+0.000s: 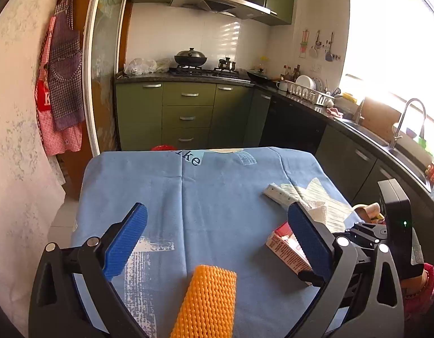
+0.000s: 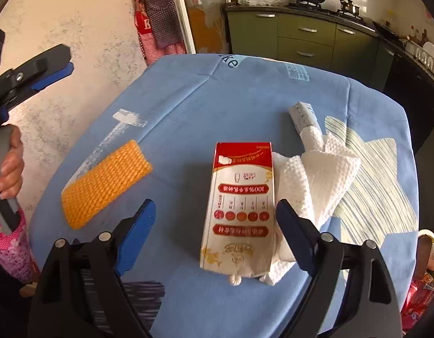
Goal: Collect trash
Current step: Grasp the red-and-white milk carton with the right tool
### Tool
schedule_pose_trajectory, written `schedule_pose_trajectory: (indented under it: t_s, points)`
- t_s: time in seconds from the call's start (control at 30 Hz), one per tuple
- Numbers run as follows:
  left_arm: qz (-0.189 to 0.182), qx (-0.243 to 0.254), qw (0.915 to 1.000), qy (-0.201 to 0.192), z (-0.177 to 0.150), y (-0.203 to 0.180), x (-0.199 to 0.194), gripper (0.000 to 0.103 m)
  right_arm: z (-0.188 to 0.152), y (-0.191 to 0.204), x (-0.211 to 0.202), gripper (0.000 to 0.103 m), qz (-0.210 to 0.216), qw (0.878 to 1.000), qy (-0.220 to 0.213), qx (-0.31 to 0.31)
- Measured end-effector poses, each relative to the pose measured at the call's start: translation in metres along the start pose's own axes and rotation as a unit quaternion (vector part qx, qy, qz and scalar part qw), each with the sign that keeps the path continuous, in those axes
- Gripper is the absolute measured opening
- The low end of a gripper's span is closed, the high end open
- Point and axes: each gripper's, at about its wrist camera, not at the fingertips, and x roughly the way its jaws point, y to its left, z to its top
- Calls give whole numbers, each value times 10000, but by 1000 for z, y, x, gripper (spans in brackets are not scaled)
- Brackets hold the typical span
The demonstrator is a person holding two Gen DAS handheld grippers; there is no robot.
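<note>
Right wrist view shows us our right gripper fingers apart around the red-and-white carton on the table, left gripper fingers apart above the orange foam net.

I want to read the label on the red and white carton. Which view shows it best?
The right wrist view: the red and white carton lies face-up, whole. The left wrist view shows only part of it, behind a gripper finger.
</note>
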Motion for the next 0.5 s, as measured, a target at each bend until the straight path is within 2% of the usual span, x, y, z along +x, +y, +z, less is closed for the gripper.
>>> schedule_pose_trajectory:
  t_s: [0.1, 0.27, 0.4, 0.5]
  points:
    - [-16, -2, 10000, 11, -1, 0, 1, 98, 7, 3, 7, 83, -76, 9999, 81, -18]
    - [-41, -25, 10000, 21, -4, 1, 1, 98, 18, 3, 30, 83, -307, 9984, 462, 71]
    - [-34, -42, 10000, 33, -5, 2, 0, 98, 26, 15, 47, 80, -459, 9967, 666, -120]
    - [1, -64, 10000, 22, -6, 5, -1, 98, 28, 30, 52, 77, -380, 9961, 709, -352]
